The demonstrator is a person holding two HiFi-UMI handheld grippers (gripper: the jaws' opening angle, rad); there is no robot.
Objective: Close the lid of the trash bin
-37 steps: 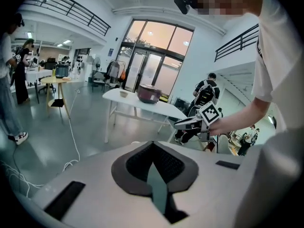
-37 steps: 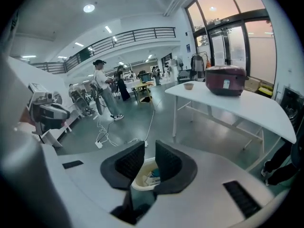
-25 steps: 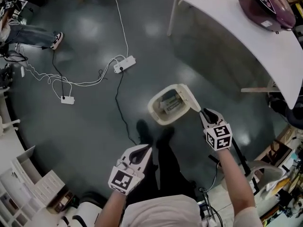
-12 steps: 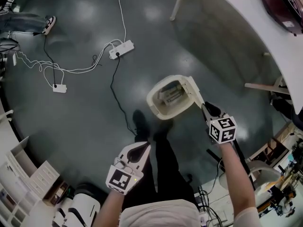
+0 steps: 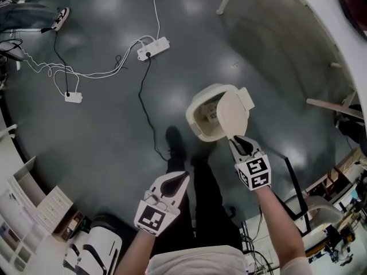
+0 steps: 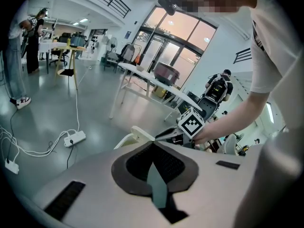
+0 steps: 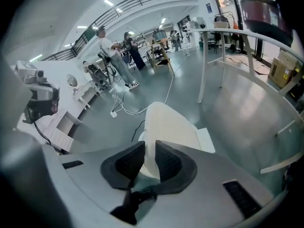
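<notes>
A cream trash bin (image 5: pixel 202 118) stands on the dark floor in the head view, with its lid (image 5: pixel 231 113) half raised and tilted over the opening. My right gripper (image 5: pixel 237 144) is shut on the lid's near edge. In the right gripper view the lid (image 7: pixel 168 127) runs away from between the two dark pads. My left gripper (image 5: pixel 174 183) hangs lower left, away from the bin, shut with nothing in it. The left gripper view shows the bin (image 6: pixel 133 137) beyond my left gripper (image 6: pixel 153 144), and the right gripper's marker cube (image 6: pixel 191 122).
A white power strip (image 5: pixel 153 48) and cables (image 5: pixel 86 73) lie on the floor at upper left. The curved white table (image 5: pixel 321 33) stands at upper right. My legs (image 5: pixel 198 193) and shoes are just below the bin. White shelves (image 5: pixel 28 222) sit at lower left. People stand far off.
The lid has swung from standing open at the bin's right side to tilting over the opening, and my right gripper has moved left with it. The left gripper has barely moved.
</notes>
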